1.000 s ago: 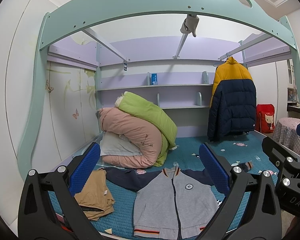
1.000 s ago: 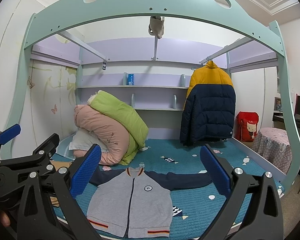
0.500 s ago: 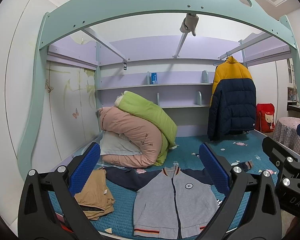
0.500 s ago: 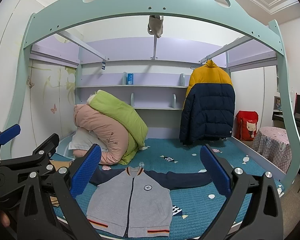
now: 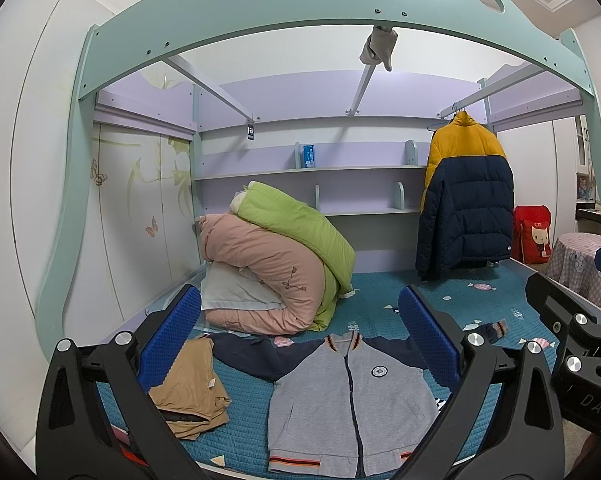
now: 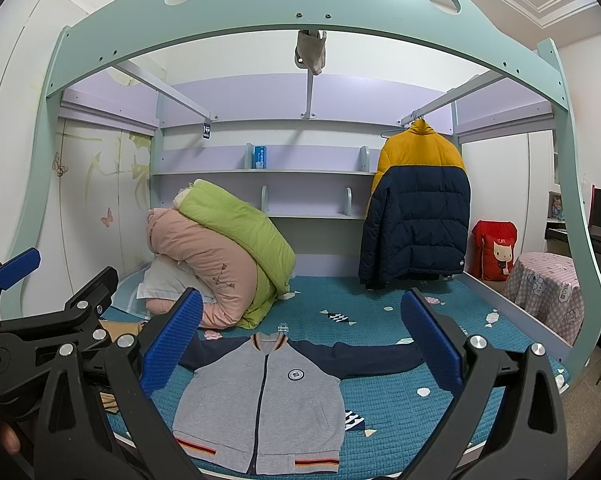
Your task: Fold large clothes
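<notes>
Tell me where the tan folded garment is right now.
In the left wrist view, the tan folded garment lies on the blue bedspread, left of the grey zip jacket and in front of the pink quilt.

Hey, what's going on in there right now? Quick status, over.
Left gripper open, empty. Right gripper open, empty. Grey jacket flat on bed, zipped, sleeves spread, unfolded. Tan garment lies beside its sleeve.

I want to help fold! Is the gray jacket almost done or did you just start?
Just starting. Done: the gray jacket lies flat, zipped, sleeves spread on the blue bed. In hand: nothing; the left gripper and right gripper are both open above it. Left: every fold. The tan garment beside it already looks folded.
</notes>
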`<state>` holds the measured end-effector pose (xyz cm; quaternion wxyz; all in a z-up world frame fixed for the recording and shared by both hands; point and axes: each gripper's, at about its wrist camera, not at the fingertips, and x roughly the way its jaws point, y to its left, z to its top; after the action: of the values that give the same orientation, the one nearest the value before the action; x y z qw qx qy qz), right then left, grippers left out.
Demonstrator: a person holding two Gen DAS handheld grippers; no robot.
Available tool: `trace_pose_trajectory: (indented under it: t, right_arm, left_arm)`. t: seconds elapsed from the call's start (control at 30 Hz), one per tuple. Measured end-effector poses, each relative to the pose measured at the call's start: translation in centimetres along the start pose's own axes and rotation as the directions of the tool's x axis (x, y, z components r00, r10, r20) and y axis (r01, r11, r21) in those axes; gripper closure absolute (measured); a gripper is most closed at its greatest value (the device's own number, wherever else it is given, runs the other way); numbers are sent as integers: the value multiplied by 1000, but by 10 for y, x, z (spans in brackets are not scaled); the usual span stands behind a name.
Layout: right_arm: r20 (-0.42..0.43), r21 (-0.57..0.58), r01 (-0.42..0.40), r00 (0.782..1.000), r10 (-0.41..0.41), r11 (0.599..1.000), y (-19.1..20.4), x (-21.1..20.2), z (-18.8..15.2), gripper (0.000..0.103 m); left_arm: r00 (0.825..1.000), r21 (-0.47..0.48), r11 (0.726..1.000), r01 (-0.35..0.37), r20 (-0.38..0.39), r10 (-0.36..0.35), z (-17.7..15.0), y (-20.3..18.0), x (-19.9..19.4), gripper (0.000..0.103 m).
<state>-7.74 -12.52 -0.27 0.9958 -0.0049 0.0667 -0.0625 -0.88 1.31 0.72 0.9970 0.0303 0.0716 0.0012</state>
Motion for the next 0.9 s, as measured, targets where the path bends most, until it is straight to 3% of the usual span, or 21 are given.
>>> trace_pose_trajectory:
  t: [0.9]
  right_arm:
    - [-4, 2, 3, 1000, -3, 1000, -5, 0, -8, 7]
  left_arm:
    - [1000, 3, 1000, -1, -2, 1, -1, -1, 1, 4]
